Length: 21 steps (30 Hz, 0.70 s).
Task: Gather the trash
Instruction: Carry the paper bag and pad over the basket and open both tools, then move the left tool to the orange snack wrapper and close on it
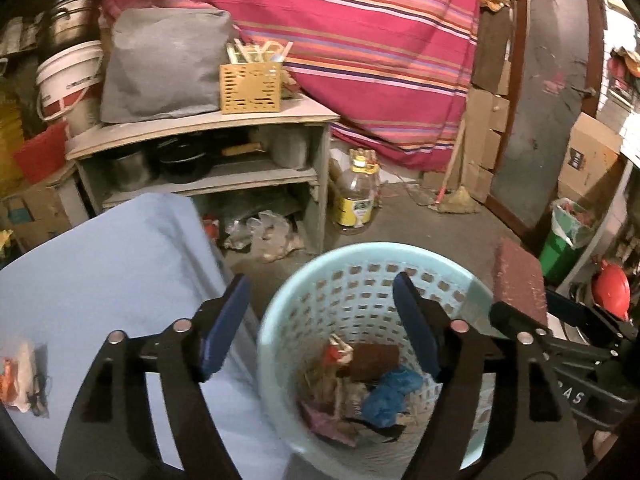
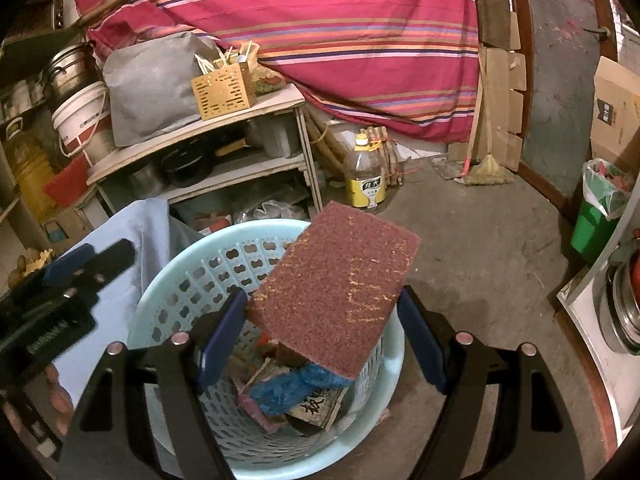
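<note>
A light blue perforated basket (image 1: 280, 312) (image 2: 160, 280) stands on the floor with trash inside: a crumpled blue bag (image 1: 390, 398) (image 2: 280, 392), a brown piece (image 1: 374, 360) and paper scraps. My left gripper (image 1: 320, 292) hangs open over the basket, nothing between its blue pads; it also shows in the right wrist view as the left gripper (image 2: 92, 258). My right gripper (image 2: 323, 300) is shut on a stiff maroon scouring pad (image 2: 336, 288) (image 1: 520, 280), held tilted above the basket's right side. A small crumpled scrap (image 1: 20, 380) lies on the blue-covered table (image 1: 100, 280).
A wooden shelf unit (image 1: 200, 128) with pots stands behind the basket. An oil bottle (image 1: 356, 196) and a broom (image 1: 456, 196) are on the concrete floor. A green bin (image 1: 564, 240) with a liner sits at the right. A striped cloth (image 1: 360, 40) hangs behind.
</note>
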Tool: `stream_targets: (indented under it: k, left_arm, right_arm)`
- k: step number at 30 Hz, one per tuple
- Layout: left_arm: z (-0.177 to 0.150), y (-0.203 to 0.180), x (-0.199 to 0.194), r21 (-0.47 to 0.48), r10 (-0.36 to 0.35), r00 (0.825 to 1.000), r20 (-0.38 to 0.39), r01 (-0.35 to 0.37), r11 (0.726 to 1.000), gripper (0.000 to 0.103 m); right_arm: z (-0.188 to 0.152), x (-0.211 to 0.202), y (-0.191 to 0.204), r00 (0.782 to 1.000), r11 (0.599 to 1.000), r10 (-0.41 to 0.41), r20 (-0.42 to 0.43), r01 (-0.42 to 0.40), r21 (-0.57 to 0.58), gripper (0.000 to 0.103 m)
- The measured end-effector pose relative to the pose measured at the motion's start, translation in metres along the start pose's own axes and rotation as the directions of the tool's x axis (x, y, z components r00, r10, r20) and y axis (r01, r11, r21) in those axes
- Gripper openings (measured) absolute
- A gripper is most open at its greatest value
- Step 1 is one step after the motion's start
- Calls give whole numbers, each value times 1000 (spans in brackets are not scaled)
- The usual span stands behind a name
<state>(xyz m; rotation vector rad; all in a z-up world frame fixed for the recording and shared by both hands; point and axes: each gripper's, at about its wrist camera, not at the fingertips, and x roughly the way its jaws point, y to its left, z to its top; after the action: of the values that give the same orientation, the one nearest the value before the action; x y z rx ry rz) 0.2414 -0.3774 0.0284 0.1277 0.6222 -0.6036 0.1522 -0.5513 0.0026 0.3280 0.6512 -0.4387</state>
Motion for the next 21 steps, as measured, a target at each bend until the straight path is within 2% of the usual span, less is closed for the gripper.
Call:
stream_targets:
  k: [2, 4, 7, 11, 13, 16, 21]
  left_arm:
    - [1, 12, -7, -13, 31, 999, 12, -31, 999, 82]
    - [-2, 25, -13, -33, 55, 998, 20, -54, 998, 93]
    - [-9, 46, -27, -43, 102, 994, 30, -101, 994, 98]
    - [-19, 75, -47, -58, 168, 985, 30, -166, 984, 98]
    - [-21, 93, -55, -79, 179, 983, 29, -176, 981, 98]
    - [-27, 124, -69, -109, 226, 974, 20, -223, 969, 98]
    - [-41, 177, -92, -121, 328, 945, 1, -325, 938, 98]
  right_arm:
    - [0, -1, 4, 1000, 1000, 4, 1, -4, -3, 76]
    - [0, -1, 8, 1000, 1000, 10, 3, -10, -9, 76]
    - [1, 1, 17, 1000, 999, 24, 3, -24, -27, 76]
    - [1, 7, 29, 1000, 999, 17, -9, -17, -40, 79]
    - [0, 8, 32, 1000, 1000, 7, 3, -7, -25, 93]
    - [-1, 10, 36, 1000, 1000, -9, 4, 9, -16, 94]
    - [-2, 17, 45, 999, 1000, -30, -19, 30, -3, 94]
